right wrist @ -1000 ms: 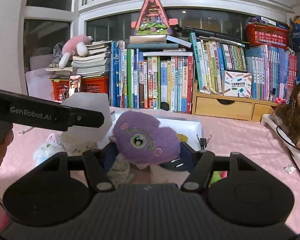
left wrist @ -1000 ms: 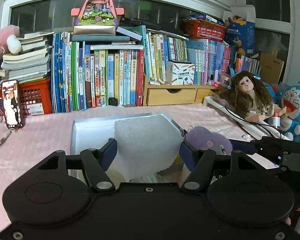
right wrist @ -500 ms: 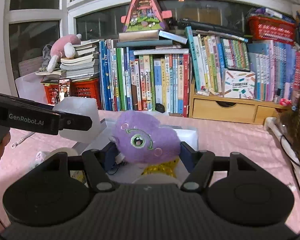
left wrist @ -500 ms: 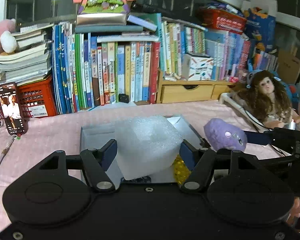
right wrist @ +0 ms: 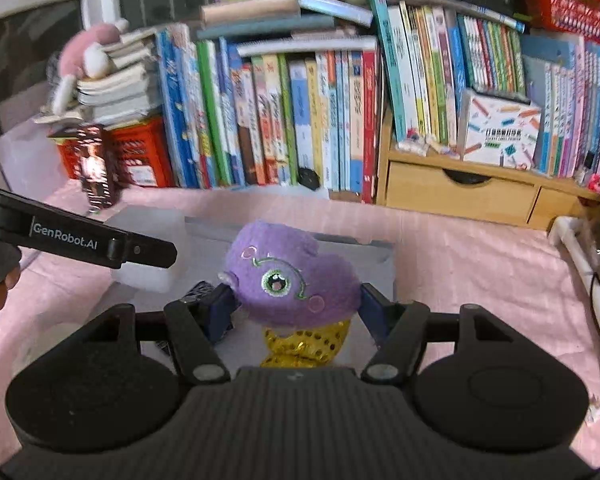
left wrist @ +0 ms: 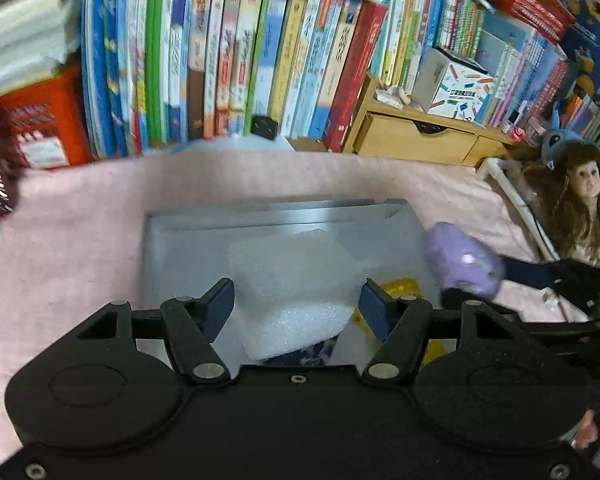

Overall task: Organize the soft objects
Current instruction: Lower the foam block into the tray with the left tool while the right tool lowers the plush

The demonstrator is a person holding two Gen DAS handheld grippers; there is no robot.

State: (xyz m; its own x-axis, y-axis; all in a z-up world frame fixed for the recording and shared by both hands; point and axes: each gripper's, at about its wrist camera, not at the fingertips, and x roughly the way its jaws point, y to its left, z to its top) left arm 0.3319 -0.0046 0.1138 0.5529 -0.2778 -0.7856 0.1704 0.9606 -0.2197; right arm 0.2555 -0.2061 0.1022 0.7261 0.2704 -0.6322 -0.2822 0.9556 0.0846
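Observation:
My left gripper (left wrist: 297, 302) is shut on a white foam block (left wrist: 292, 276), held over the open grey-white box (left wrist: 268, 212) on the pink cloth. My right gripper (right wrist: 296, 304) is shut on a purple one-eyed plush toy (right wrist: 292, 276), held over the same box (right wrist: 380, 246). Inside the box lie a yellow sequined item (right wrist: 304, 340) and a dark patterned item (right wrist: 198, 292). The right wrist view shows the left gripper (right wrist: 100, 240) at the left with the foam block (right wrist: 148, 248). The left wrist view shows the purple plush (left wrist: 464, 266) at the box's right edge.
A row of upright books (left wrist: 240, 64) and a wooden drawer unit (left wrist: 412, 140) stand behind the box. A long-haired doll (left wrist: 580, 200) sits at the right, a red basket (left wrist: 40, 128) at the left. A phone (right wrist: 96, 168) stands by the basket. Pink cloth (left wrist: 68, 248) surrounds the box.
Both grippers have moved forward towards the books and tipped downward. The foam block and the purple plush, still gripped, now hang over the box.

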